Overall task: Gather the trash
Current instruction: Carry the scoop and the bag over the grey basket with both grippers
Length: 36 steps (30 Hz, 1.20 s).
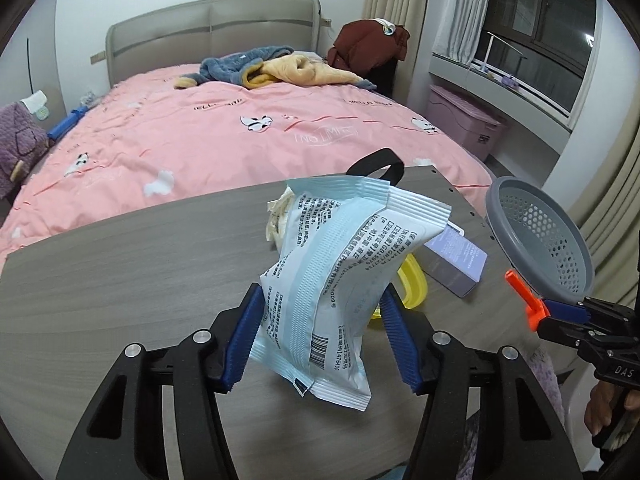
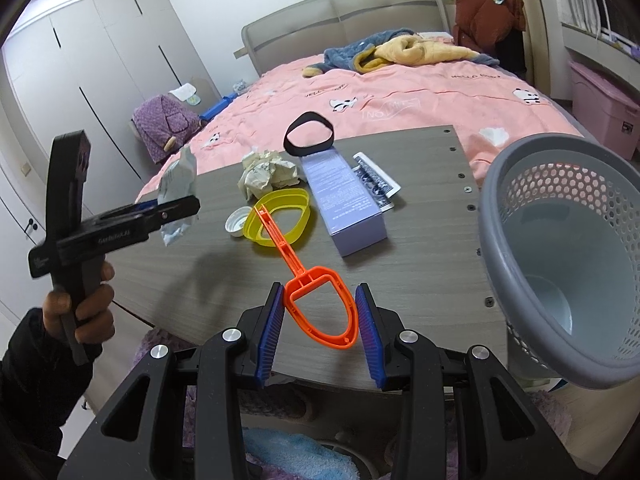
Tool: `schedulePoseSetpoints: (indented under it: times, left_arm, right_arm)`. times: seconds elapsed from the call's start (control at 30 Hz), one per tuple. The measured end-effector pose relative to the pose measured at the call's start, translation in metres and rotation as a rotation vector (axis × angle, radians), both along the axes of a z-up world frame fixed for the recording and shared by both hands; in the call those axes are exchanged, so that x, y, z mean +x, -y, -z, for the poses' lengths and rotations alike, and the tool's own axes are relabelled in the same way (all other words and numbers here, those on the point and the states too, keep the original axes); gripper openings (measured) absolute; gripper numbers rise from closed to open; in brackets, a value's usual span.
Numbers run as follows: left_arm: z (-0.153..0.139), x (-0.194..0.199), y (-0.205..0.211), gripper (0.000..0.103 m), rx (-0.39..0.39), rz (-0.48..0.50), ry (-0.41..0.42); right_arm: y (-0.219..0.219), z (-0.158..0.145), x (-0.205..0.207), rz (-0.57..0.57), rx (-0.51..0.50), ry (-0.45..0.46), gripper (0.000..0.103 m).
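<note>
Left gripper [image 1: 320, 336] is clamped on a pale blue wrapper [image 1: 324, 280], held up over the table [image 1: 120, 264]. Right gripper [image 2: 320, 328] pinches the loop of an orange tool [image 2: 320, 308]; the grey bin [image 2: 560, 256] sits just right of it at the table's edge. Risks, as I judge them: the wrapper is floppy and held low, so it could slip on the way across to the bin; the tool's long stem could clip the yellow ring [image 2: 282, 216] or cap [image 2: 239, 221]. Crumpled paper [image 2: 266, 174] remains uncollected. Readable: "DAS" on the right gripper body, a barcode and dense, unreadable print on the wrapper, "HELLO" on the bedspread [image 1: 200, 136].
</note>
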<state>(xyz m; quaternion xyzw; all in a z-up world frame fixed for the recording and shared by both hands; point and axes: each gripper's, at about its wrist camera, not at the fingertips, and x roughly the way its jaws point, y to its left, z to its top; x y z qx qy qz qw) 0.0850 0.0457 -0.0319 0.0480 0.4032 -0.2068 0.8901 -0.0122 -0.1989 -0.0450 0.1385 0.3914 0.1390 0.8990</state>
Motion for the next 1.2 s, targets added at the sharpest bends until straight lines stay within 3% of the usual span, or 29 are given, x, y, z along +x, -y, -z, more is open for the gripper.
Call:
schedulePoseSetpoints:
  times: [0.23,0.5,0.7,0.83,1.2]
  left_arm:
    - [-0.014,-0.027,0.055,0.058,0.006,-0.025,0.041]
    - [-0.027,-0.049,0.156,0.058,0.029,0.089,0.083]
    - [-0.020,-0.049,0.231,0.058,0.040,0.180,0.060]
    - [-0.011,-0.040,0.263,0.058,0.052,0.189,0.031]
    - [0.015,-0.012,0.303,0.058,0.070,0.194,-0.065]
  right_arm:
    - [0.047,-0.011,-0.014,0.106,0.006,0.041,0.036]
    - [0.121,-0.018,-0.023,0.271,-0.036,0.064,0.036]
    - [0.166,-0.014,-0.023,0.366,-0.064,0.053,0.036]
    - [0.188,-0.006,-0.019,0.401,-0.077,0.024,0.036]
    - [0.212,0.013,-0.004,0.417,-0.086,-0.037,0.036]
